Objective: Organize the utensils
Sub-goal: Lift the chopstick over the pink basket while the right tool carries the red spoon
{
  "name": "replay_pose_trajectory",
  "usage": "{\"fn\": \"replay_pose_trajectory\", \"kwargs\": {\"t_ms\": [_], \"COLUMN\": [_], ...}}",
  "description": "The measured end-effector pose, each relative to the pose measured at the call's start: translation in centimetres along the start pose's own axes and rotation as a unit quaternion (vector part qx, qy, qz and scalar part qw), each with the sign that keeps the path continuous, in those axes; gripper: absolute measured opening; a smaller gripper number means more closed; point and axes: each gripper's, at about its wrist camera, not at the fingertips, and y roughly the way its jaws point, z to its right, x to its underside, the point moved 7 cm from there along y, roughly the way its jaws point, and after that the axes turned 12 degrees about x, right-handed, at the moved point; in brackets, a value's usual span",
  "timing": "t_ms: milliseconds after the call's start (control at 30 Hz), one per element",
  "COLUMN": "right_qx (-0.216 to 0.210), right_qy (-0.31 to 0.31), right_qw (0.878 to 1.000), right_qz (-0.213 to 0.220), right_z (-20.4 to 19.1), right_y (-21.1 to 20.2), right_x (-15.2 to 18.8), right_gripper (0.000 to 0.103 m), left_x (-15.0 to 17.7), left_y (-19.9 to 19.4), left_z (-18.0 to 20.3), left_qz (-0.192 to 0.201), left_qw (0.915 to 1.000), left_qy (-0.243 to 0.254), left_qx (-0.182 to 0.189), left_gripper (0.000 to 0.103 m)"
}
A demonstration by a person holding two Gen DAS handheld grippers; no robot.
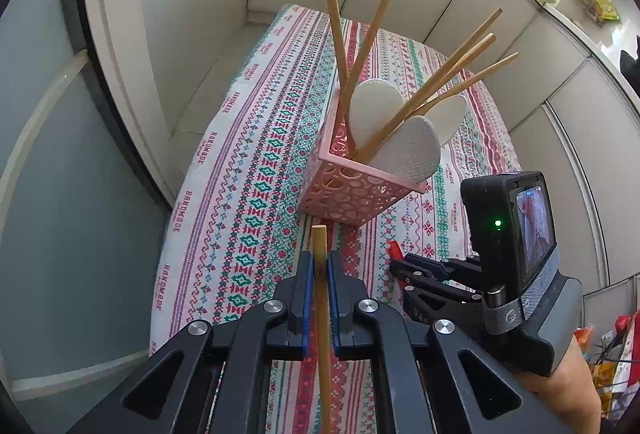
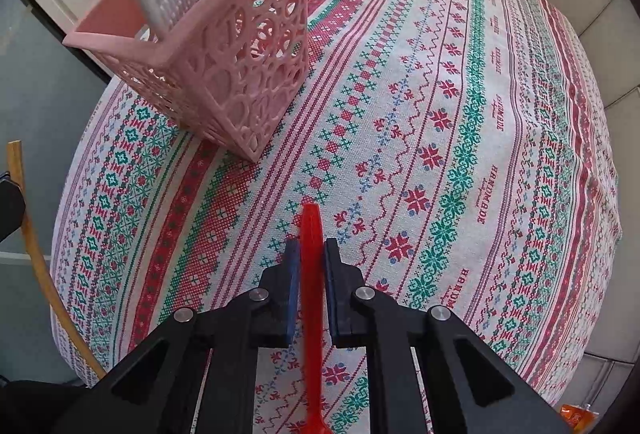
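Left fingers [image 1: 320,266] clamp a wooden stick [image 1: 322,334]; right fingers [image 2: 310,254] pinch a red handle [image 2: 312,274] above the bench [image 2: 460,114] (patterned cloth), basket [image 1: 348,190] just ahead, full of utensils.

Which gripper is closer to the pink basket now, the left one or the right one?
Hard to call. The left gripper, holding a wooden stick, faces the pink basket; the right gripper, holding a red utensil, is beside it.

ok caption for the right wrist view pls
Right gripper shut on a red utensil above the patterned tablecloth, near the pink basket.
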Motion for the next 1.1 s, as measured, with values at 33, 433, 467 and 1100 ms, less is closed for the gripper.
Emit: {"fn": "replay_pose_trajectory", "kwargs": {"t_ms": [33,433,467,1100], "right_qx": [-0.003,-0.043,-0.045,-0.057], "right_qy": [0.005,0.091,0.097,0.153], "right_qw": [1.000,0.986,0.984,0.959], "right_qz": [0.005,0.132,0.145,0.231], "right_z": [0.2,5.9,6.3,10.4], "right_y": [-0.3,-10.3,-11.1,-17.4], "right_x": [0.0,-0.1,-0.4,-0.1], "right_gripper": [0.012,0.012,0.012,0.012], "left_x": [0.0,-2.8,-3.0,-7.1], "left_y": [-0.2,-7.5,-8.4,-19.1], "left_z": [0.0,1.4,1.8,9.9], "left_qz": [0.003,0.144,0.161,0.410], "left_qw": [1.0000,0.9895,0.9868,0.9058], "left_qy": [-0.001,0.012,0.015,0.099], "left_qx": [0.000,-0.007,-0.006,-0.040], "left_gripper": [0.007,0.007,0.007,0.007]}}
